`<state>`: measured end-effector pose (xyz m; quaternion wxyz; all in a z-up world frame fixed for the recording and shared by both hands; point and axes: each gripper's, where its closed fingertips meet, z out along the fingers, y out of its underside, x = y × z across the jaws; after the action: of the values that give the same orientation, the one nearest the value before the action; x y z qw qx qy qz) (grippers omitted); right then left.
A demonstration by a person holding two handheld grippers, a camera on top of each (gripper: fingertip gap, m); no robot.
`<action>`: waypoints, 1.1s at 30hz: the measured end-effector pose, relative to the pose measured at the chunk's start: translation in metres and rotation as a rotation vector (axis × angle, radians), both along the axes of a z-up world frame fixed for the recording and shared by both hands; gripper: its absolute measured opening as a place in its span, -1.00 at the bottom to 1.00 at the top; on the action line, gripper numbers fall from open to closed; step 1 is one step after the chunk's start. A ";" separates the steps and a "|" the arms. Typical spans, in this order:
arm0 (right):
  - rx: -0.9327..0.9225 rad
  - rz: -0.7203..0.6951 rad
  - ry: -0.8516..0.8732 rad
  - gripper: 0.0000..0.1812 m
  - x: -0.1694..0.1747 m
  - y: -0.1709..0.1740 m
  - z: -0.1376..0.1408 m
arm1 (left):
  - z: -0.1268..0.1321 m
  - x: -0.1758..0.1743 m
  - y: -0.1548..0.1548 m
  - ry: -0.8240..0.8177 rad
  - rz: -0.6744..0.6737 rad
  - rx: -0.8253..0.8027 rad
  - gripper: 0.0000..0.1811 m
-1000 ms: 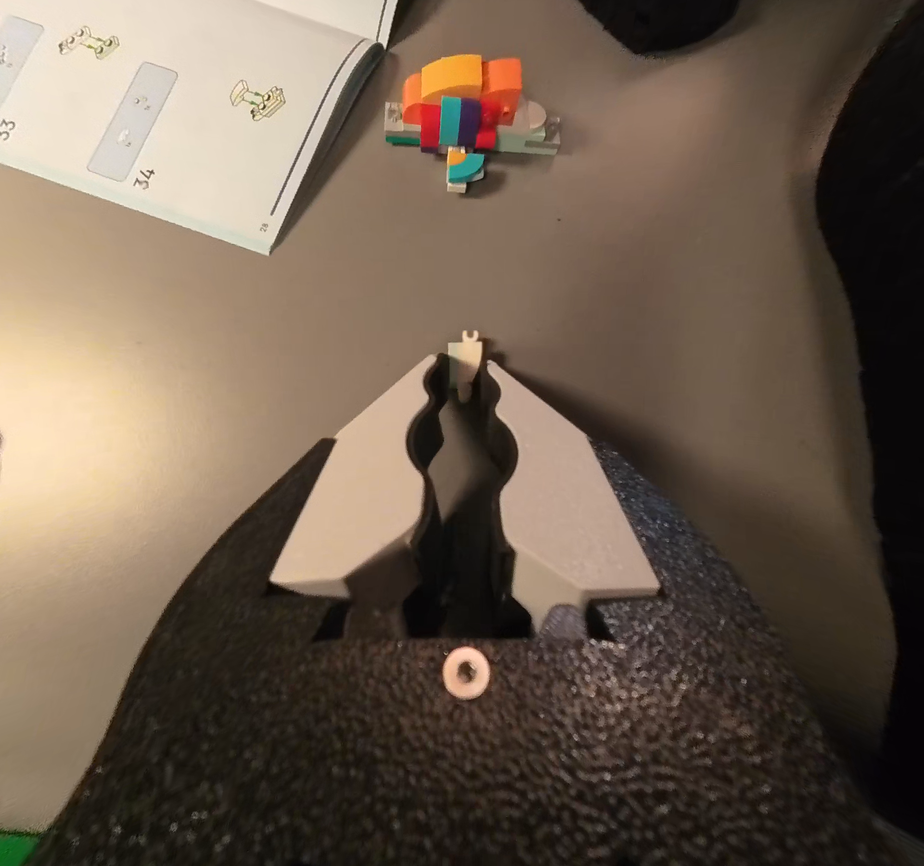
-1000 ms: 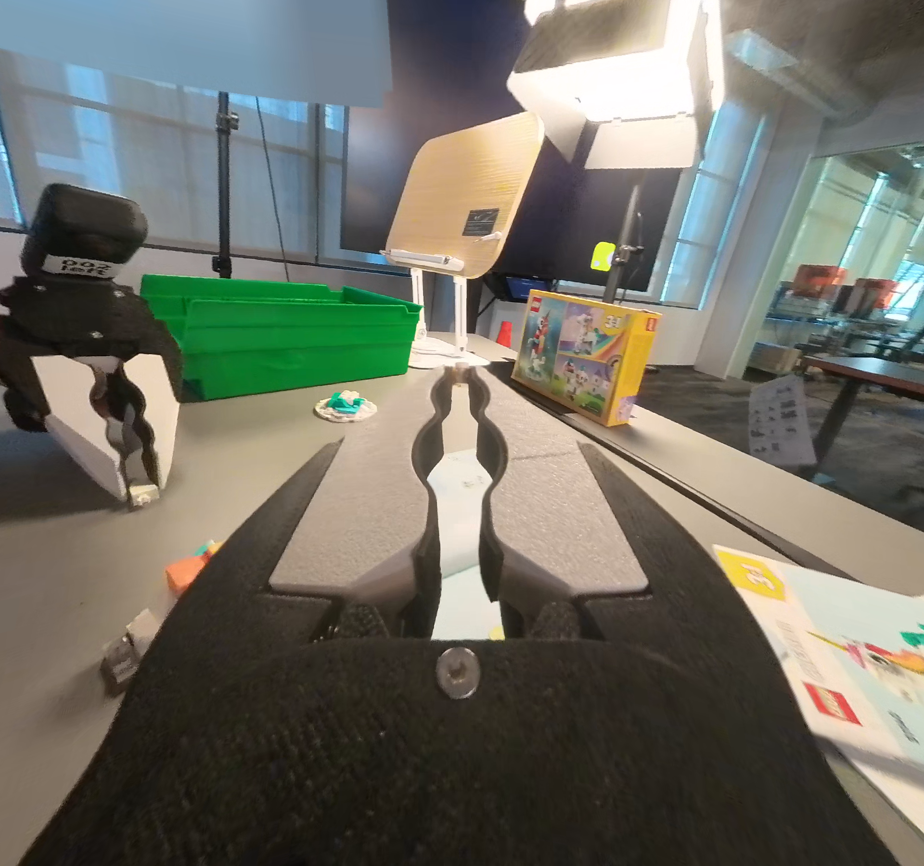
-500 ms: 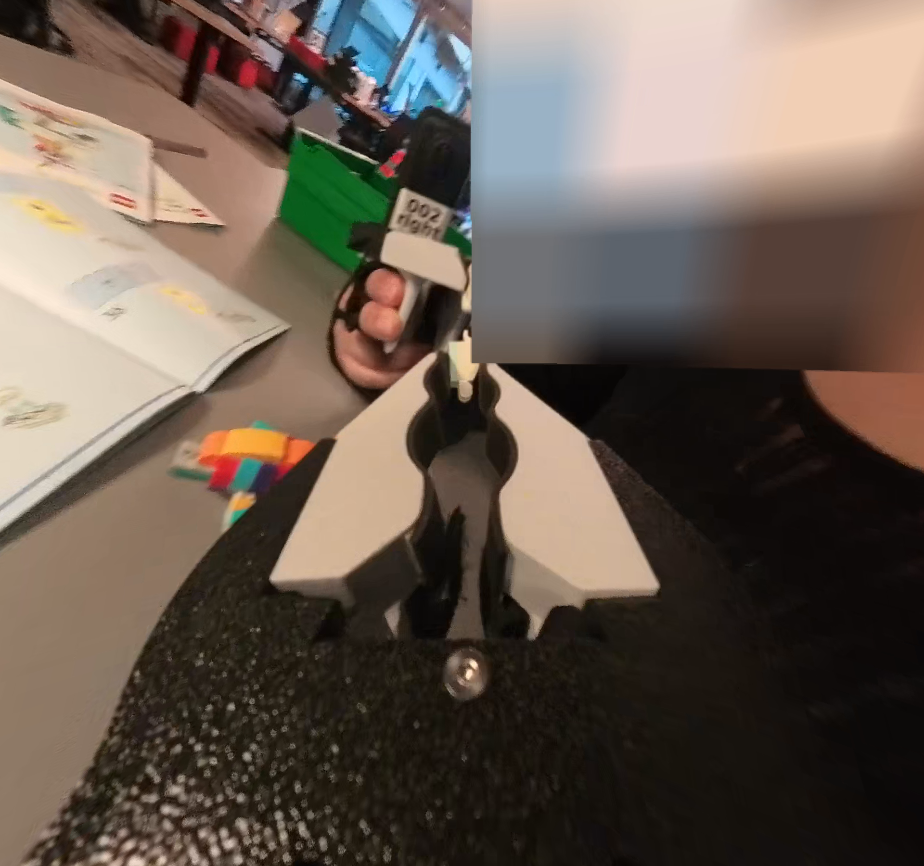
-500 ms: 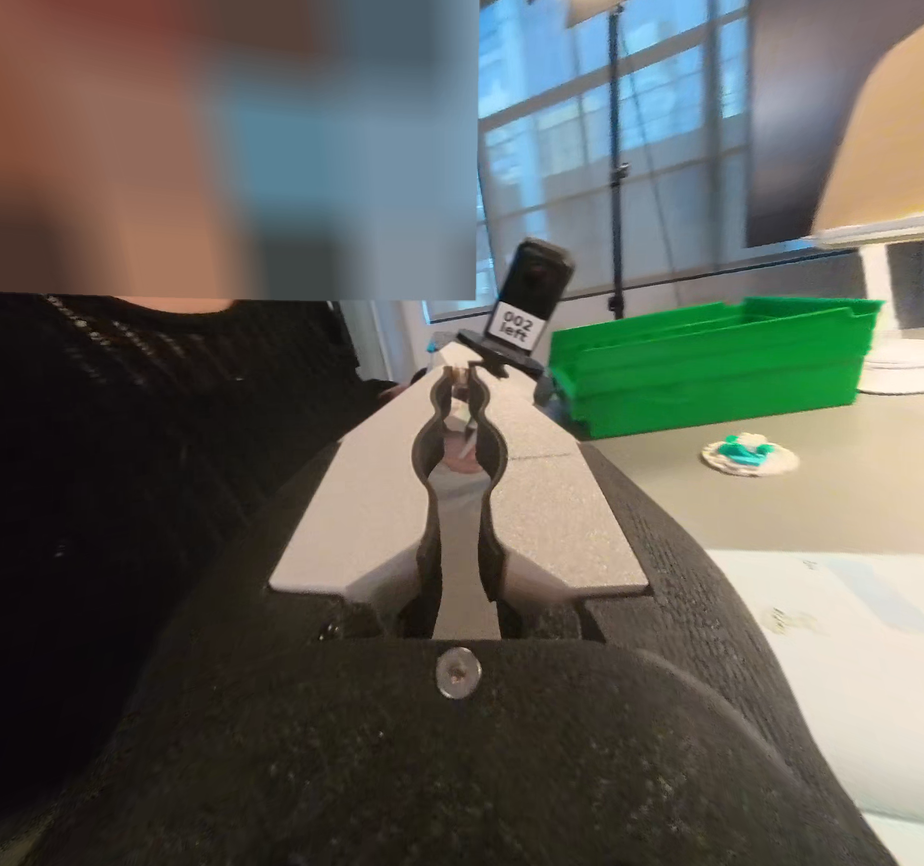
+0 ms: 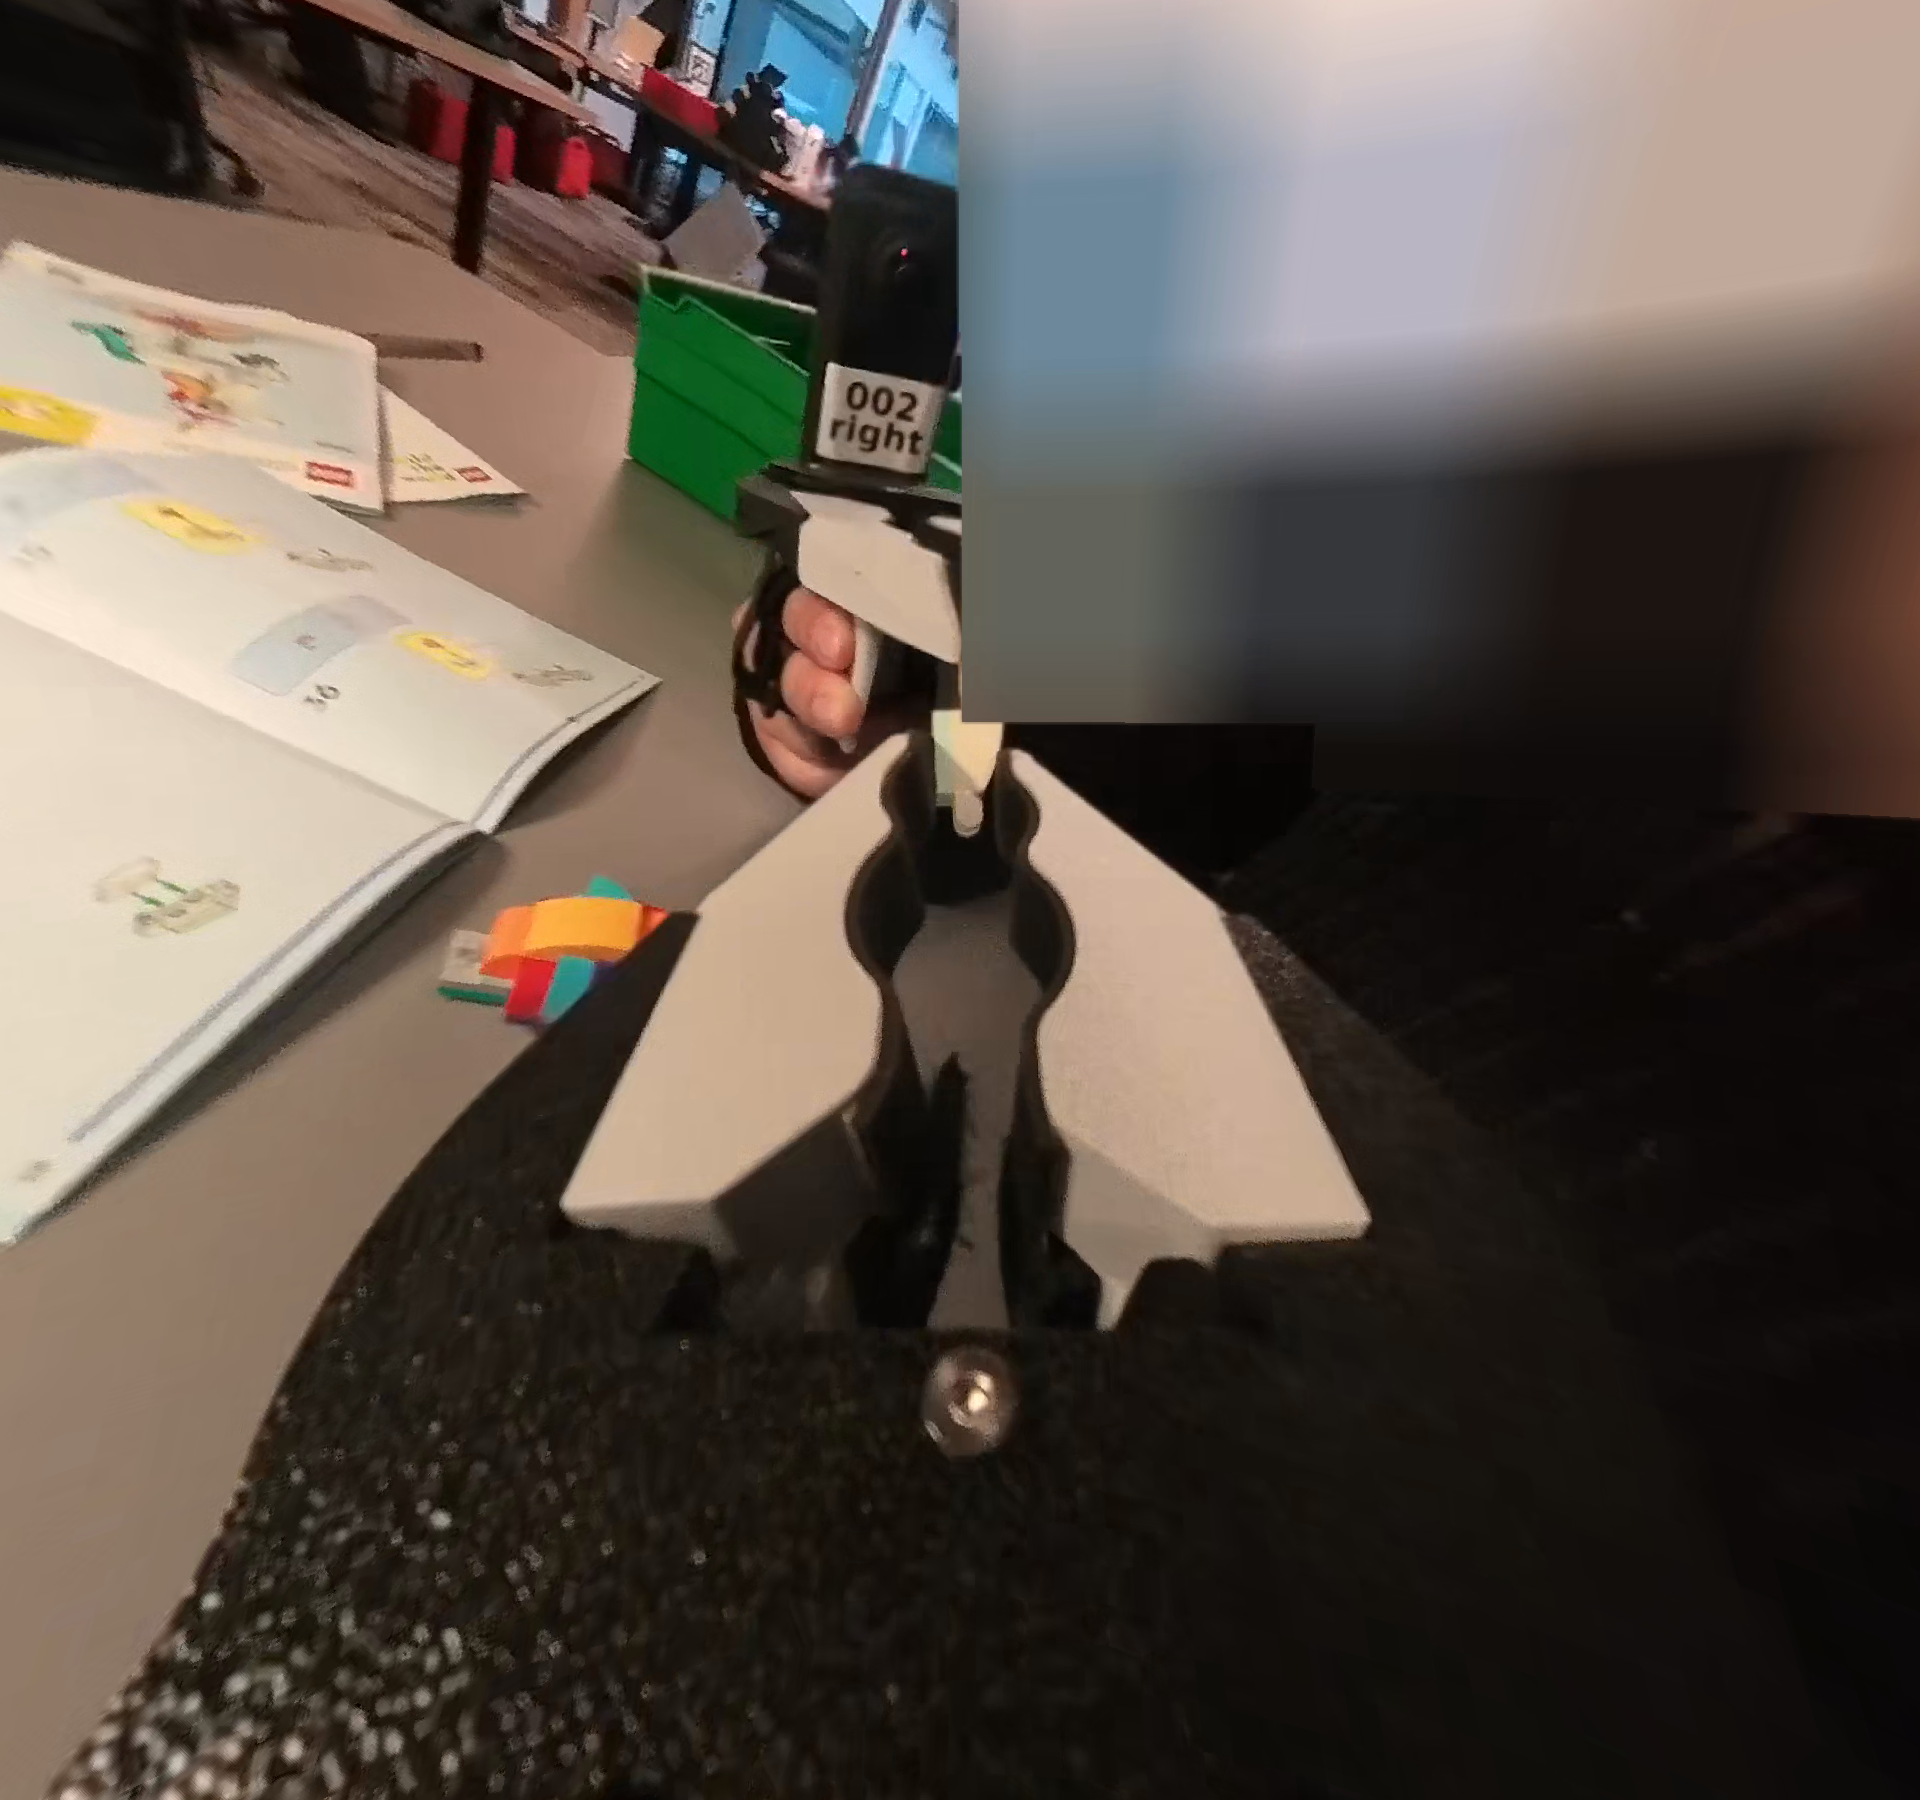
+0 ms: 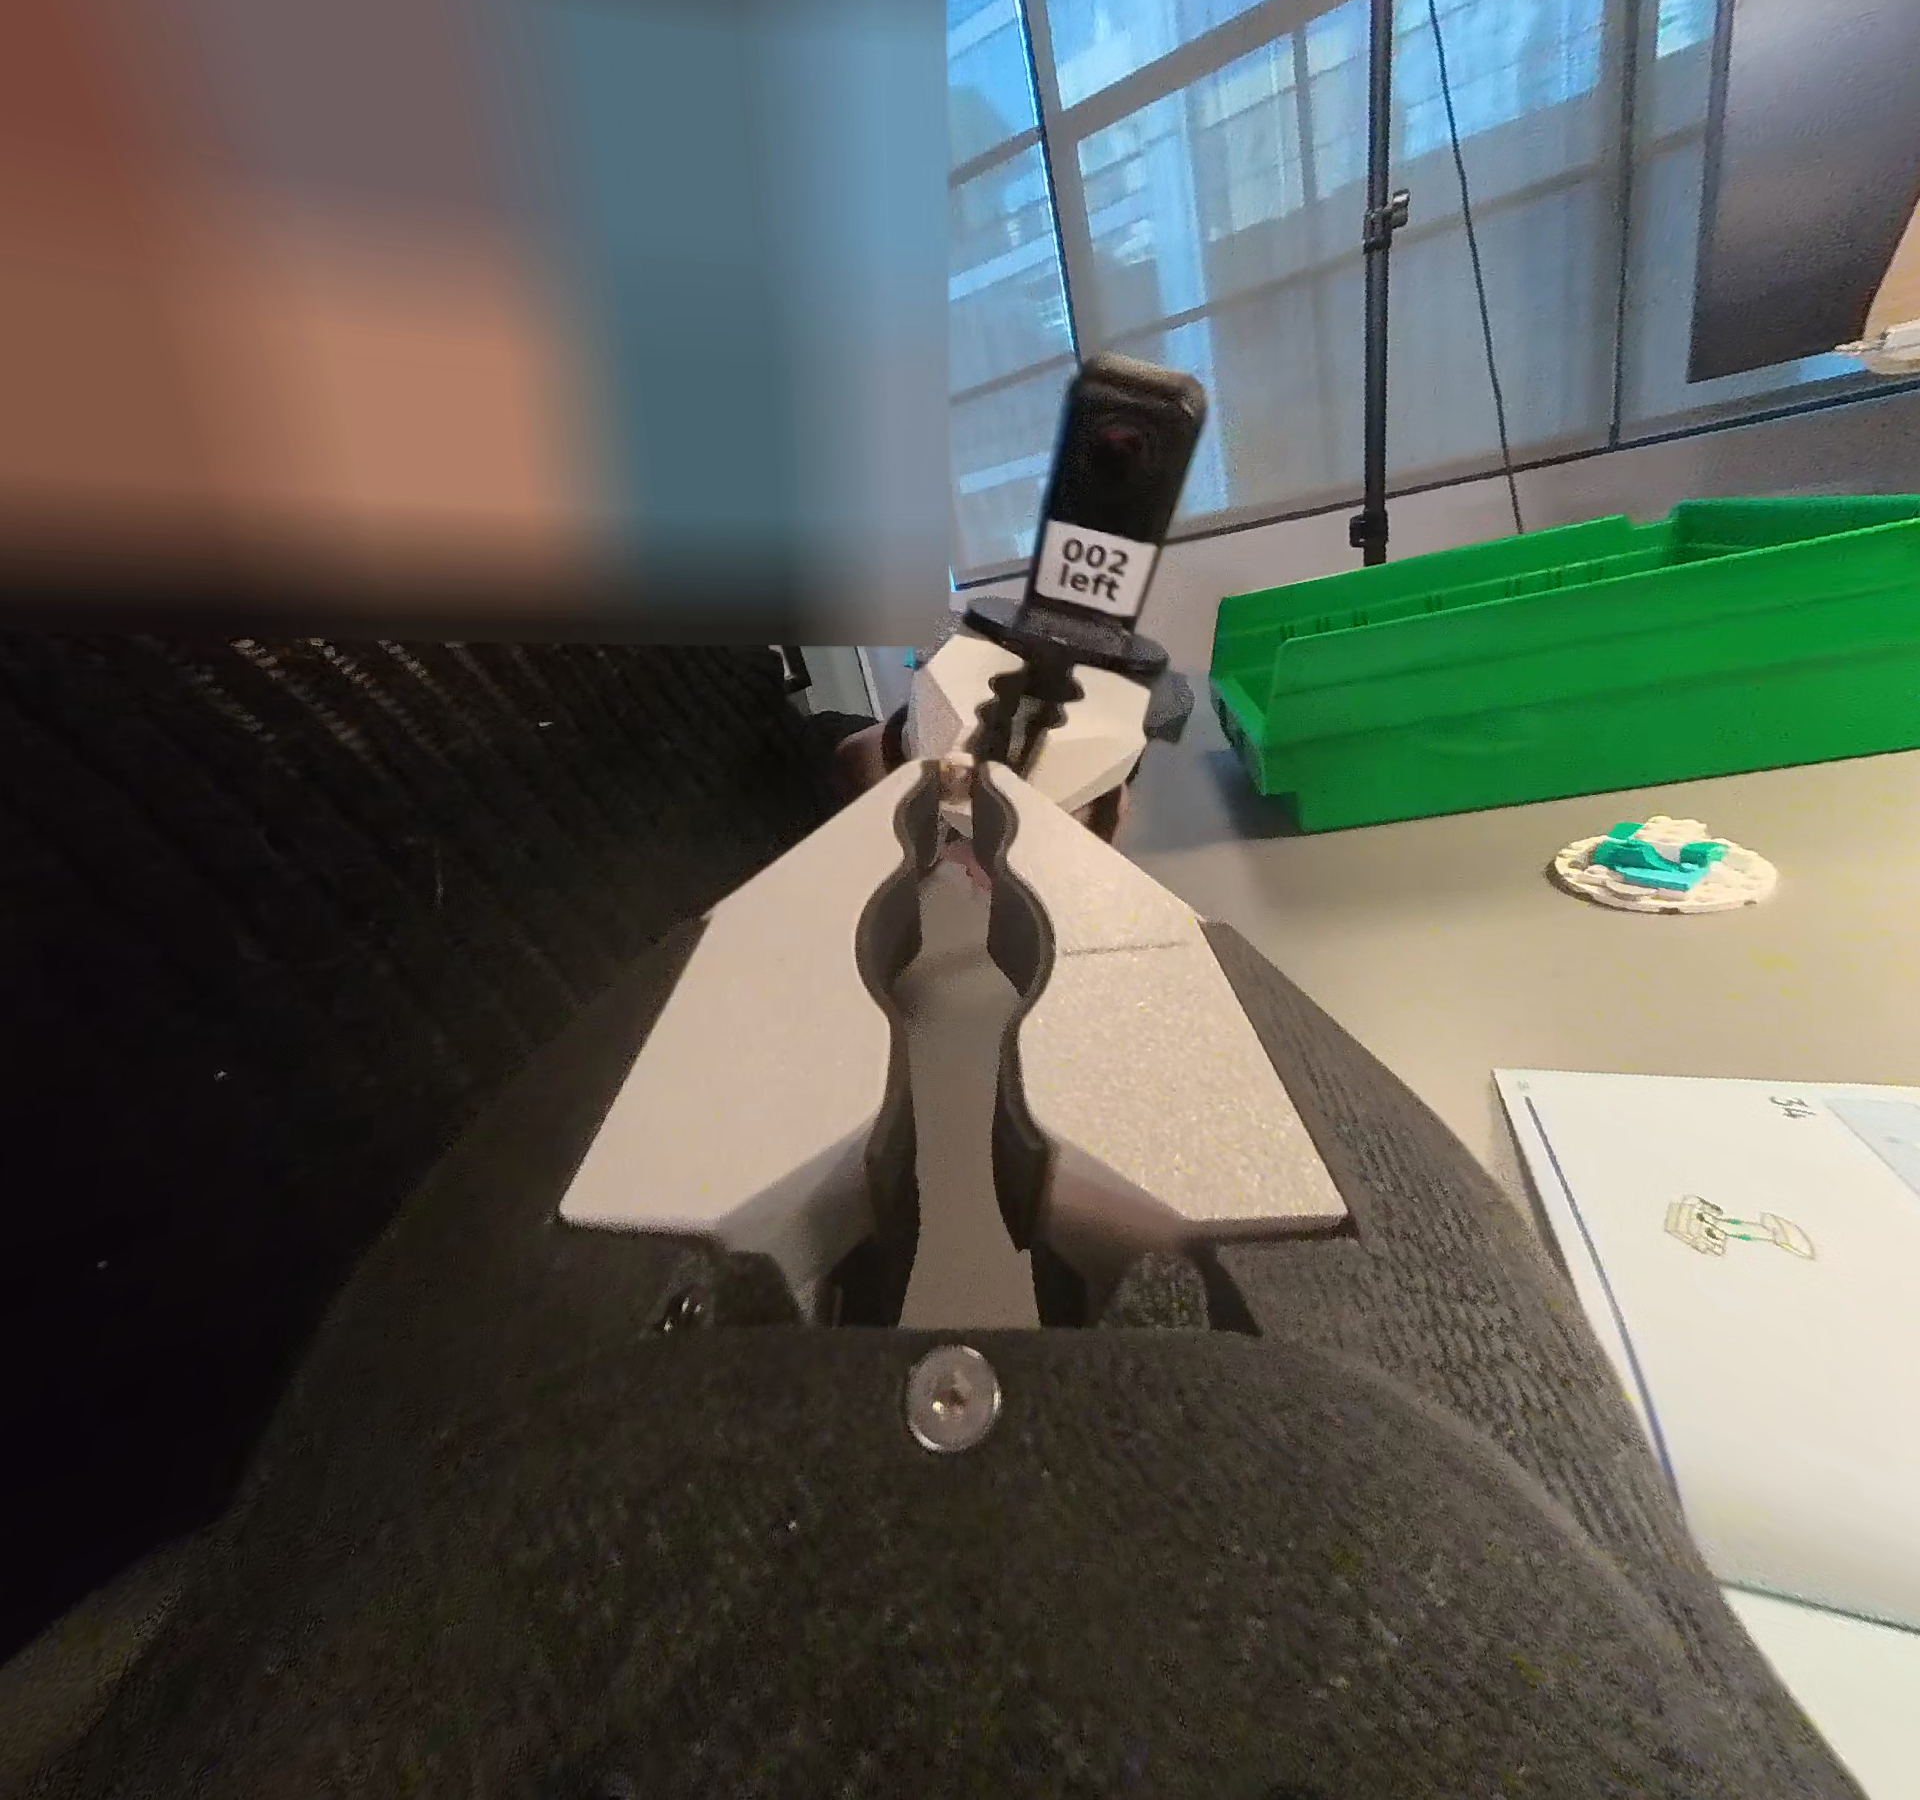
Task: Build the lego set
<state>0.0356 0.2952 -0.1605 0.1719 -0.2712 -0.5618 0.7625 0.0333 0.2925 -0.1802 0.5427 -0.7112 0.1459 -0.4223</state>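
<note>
Left wrist view: the left gripper (image 5: pixel 961 763) pinches a small pale lego piece (image 5: pixel 964 763) at its tips, raised above the grey worktop (image 5: pixel 312 1283). A colourful lego build (image 5: pixel 551 950) lies beside the open instruction booklet (image 5: pixel 260 711).

Right wrist view: the right gripper (image 6: pixel 954 782) meets the left gripper (image 6: pixel 1013 711) tip to tip, its tips closed around the same small piece (image 6: pixel 954 771). A green bin (image 6: pixel 1558 670) stands behind.

grey table (image 5: pixel 582 545), tall gridded windows (image 6: pixel 1195 192), far workbenches (image 5: pixel 416 36)
</note>
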 end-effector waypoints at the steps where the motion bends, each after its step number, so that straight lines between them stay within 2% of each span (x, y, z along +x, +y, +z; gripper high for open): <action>1: 0.012 -0.006 0.002 -0.96 0.000 0.000 -0.001 | -0.001 0.000 0.000 0.057 0.014 0.022 -0.91; 5: 0.080 -0.032 0.015 -0.96 0.000 -0.002 -0.006 | -0.005 -0.002 0.002 0.286 0.070 0.112 -0.91; 7: 0.118 -0.049 0.027 -0.96 0.000 -0.003 -0.008 | -0.006 -0.002 0.002 0.344 0.081 0.130 -0.91; 15: 0.155 -0.070 0.046 -0.96 0.000 -0.006 -0.010 | -0.007 -0.003 0.001 0.407 0.098 0.168 -0.91; 33: 0.151 -0.059 0.029 -0.96 -0.002 -0.005 -0.013 | -0.010 -0.002 0.001 0.424 0.099 0.173 -0.90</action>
<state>0.0334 0.2898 -0.1737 0.2224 -0.2627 -0.6067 0.7165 0.0313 0.2935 -0.1905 0.5789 -0.7413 0.2571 -0.2220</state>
